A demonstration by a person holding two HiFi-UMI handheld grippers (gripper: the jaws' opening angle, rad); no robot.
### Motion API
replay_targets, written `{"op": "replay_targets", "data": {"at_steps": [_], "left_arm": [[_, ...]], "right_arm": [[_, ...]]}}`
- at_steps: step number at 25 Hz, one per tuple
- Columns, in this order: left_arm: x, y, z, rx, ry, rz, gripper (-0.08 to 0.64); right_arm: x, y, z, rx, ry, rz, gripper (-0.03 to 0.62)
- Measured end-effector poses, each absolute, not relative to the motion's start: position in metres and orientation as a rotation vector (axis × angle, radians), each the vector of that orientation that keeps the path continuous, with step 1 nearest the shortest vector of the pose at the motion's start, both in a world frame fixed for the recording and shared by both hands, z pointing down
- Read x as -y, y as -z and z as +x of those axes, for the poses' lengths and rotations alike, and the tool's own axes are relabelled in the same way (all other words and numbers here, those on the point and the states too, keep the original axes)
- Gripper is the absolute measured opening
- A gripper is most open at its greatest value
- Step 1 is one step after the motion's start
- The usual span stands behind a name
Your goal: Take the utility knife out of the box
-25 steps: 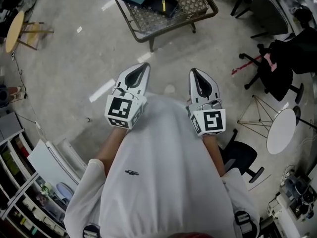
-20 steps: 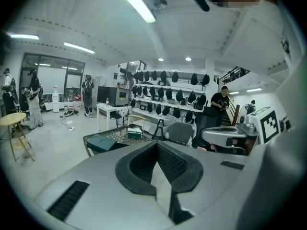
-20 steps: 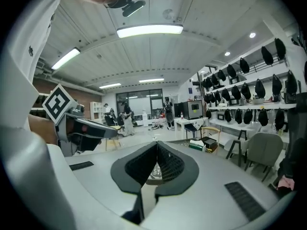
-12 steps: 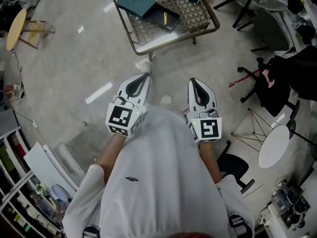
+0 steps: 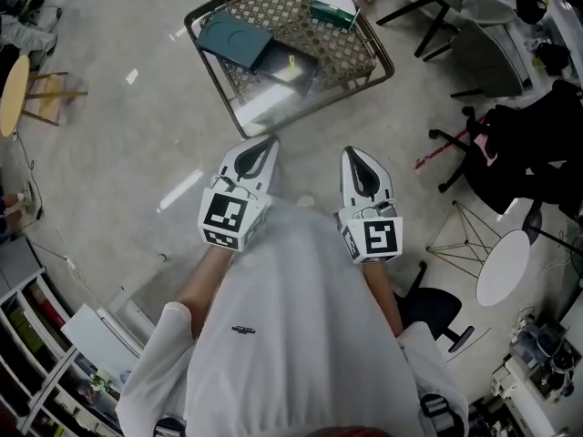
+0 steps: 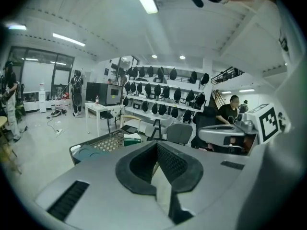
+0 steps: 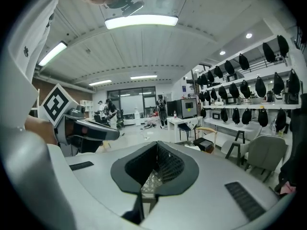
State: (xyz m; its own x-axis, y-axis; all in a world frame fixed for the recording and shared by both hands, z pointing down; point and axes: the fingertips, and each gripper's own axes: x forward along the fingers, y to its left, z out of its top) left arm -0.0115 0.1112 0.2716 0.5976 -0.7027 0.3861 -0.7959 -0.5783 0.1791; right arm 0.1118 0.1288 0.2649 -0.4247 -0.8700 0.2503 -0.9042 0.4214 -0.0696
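Note:
A low wire-mesh table (image 5: pixel 364 69) stands ahead of me on the concrete floor. On it lie a flat teal box (image 5: pixel 235 39), a dark open box (image 5: pixel 290 69) and a small green and white box (image 5: pixel 332 7); I cannot make out the utility knife. My left gripper (image 5: pixel 267 140) and right gripper (image 5: pixel 351 151) are held side by side in front of my torso, short of the table. Both are shut with nothing between the jaws. In the left gripper view the table (image 6: pixel 79 149) and the teal box (image 6: pixel 88 153) show past the closed left gripper (image 6: pixel 157 143).
Black office chairs (image 5: pixel 510 135) and a round white table (image 5: pixel 504 267) stand to the right. Shelving (image 5: pixel 36 335) is at the lower left and a wooden stool (image 5: pixel 14 94) at the far left. A seated person (image 6: pixel 232 111) and shelves of dark helmets are behind the table.
The mesh table has slid down the head view and shows more fully, so I have come closer to it. Both grippers moved forward with me and stayed shut.

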Motion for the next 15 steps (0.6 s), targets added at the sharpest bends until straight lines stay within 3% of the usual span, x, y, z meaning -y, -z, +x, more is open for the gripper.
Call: {"op": "replay_targets", "data": {"at_steps": [15], "left_arm": [[0.032, -0.271, -0.061, 0.984, -0.405, 2.628, 0.002]], "right_arm": [[0.006, -0.263, 0.045, 2.371, -0.309, 1.744, -0.002]]}}
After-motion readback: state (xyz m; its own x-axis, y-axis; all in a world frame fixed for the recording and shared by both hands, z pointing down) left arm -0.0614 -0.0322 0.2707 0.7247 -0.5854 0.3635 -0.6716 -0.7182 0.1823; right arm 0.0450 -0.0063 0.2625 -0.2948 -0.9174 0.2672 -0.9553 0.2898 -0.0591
